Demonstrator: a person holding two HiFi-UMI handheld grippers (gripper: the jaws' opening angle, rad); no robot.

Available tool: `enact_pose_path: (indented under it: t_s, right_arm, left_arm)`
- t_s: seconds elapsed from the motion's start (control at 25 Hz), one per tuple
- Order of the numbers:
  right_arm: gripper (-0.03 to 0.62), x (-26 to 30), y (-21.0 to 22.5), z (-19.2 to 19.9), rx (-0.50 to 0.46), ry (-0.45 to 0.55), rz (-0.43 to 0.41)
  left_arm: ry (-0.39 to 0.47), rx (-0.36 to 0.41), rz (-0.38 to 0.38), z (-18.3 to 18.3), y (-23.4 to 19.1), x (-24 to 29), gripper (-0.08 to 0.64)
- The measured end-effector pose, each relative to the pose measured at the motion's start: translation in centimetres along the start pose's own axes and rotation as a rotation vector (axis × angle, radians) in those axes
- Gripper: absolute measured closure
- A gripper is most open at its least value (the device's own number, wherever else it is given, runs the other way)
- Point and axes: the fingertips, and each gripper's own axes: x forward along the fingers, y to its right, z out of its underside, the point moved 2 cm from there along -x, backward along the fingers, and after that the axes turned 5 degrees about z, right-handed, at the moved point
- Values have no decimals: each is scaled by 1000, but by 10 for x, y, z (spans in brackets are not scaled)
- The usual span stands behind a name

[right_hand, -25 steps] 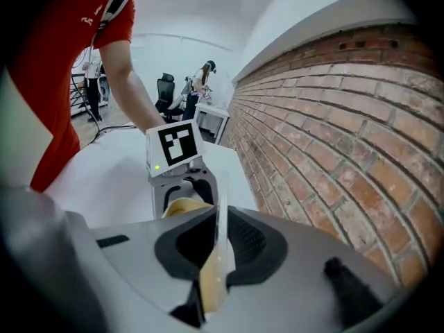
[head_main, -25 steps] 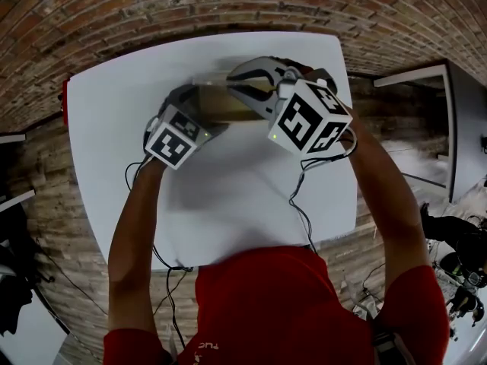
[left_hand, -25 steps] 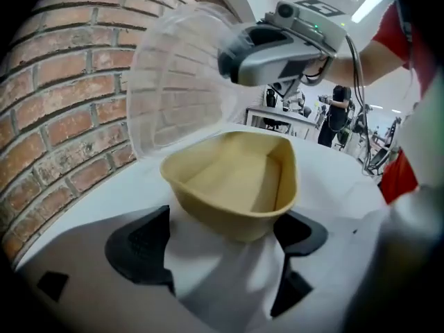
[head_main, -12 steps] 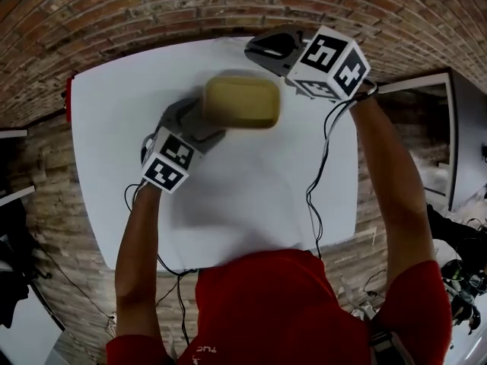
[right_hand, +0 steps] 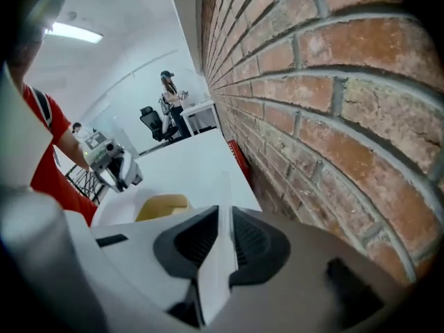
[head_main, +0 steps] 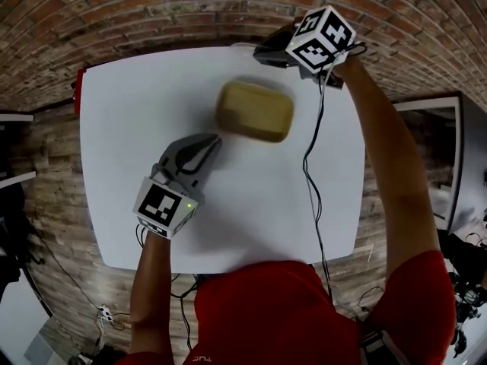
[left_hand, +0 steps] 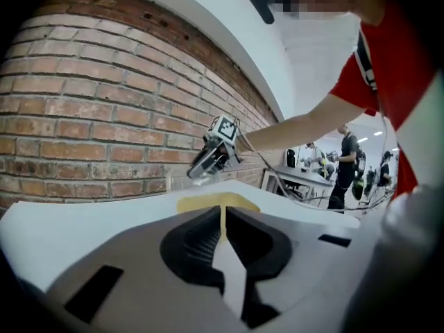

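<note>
A tan plastic container (head_main: 255,111) sits uncovered on the white table (head_main: 129,112), right of centre. My left gripper (head_main: 209,141) hovers just near-left of it with its jaws shut and nothing between them; the container's rim (left_hand: 218,201) shows beyond them. My right gripper (head_main: 262,53) is at the table's far right edge by the brick wall. It is shut on the thin edge of a clear lid (right_hand: 224,193). The container (right_hand: 161,205) and the left gripper (right_hand: 114,165) lie beyond it in the right gripper view.
A brick wall (head_main: 152,6) runs along the table's far side. A red object (head_main: 76,90) sits at the table's far left corner. Cables (head_main: 312,143) trail from the right gripper across the table. People, desks and chairs (right_hand: 170,109) stand in the room behind.
The left gripper let go of the container, drew back toward me and shut. The right gripper carried the clear lid away to the far right edge. The container now rests on the table.
</note>
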Motion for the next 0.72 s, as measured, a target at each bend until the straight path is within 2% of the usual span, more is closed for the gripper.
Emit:
enact_pose_path:
  t_s: [0.12,0.24,0.36,0.56,0.64,0.72]
  right_arm:
    - [530,15,11,0,-59,-18,50]
    - [464,21,20,3,-119,-36,126]
    - [426,19,22,8,-185,-35,207]
    - [408,-4,17,1,-239,88,354]
    - [408,-15,8,-3,-235,142,372]
    - [410,-31,-11,-10,-204,237,360]
  left_arm:
    - [75,-7,-3,-12,8,-5,525]
    - [115,-31,-8,-19,13,-8,529]
    - [135,-53,-9,-23,17,-7,531]
    - [144,-52,-8,-30,26,-5,531]
    - [145,-42,-11,-35,31,-4,532]
    - [148,-22,-22,-42,36,-4,532]
